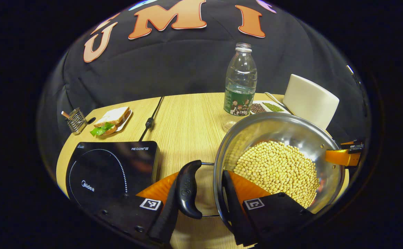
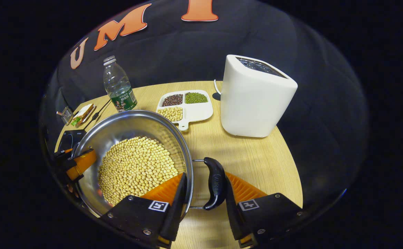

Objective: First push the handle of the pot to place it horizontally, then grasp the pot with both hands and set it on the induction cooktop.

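Observation:
A steel pot [image 1: 256,138] [image 2: 125,124] full of soybeans sits right of the black induction cooktop [image 1: 108,169] [image 2: 68,138]. My left gripper [image 1: 203,186] is shut across the pot's black left handle [image 1: 187,188] and the rim, one finger outside the handle and one inside the pot. My right gripper [image 2: 205,180] is shut the same way across the black right handle [image 2: 215,183] and the rim. Each gripper also appears at the pot's far side in the other view: the right gripper [image 1: 346,155], the left gripper [image 2: 75,164]. Whether the pot rests on the table is unclear.
A water bottle [image 1: 240,86] [image 2: 118,86] stands just behind the pot. A divided dish of beans [image 2: 187,105] and a tall white appliance [image 2: 253,100] are at the back right. A sandwich plate [image 1: 113,119], a small metal rack [image 1: 75,121] and the cooktop's cable [image 1: 149,121] lie behind the cooktop.

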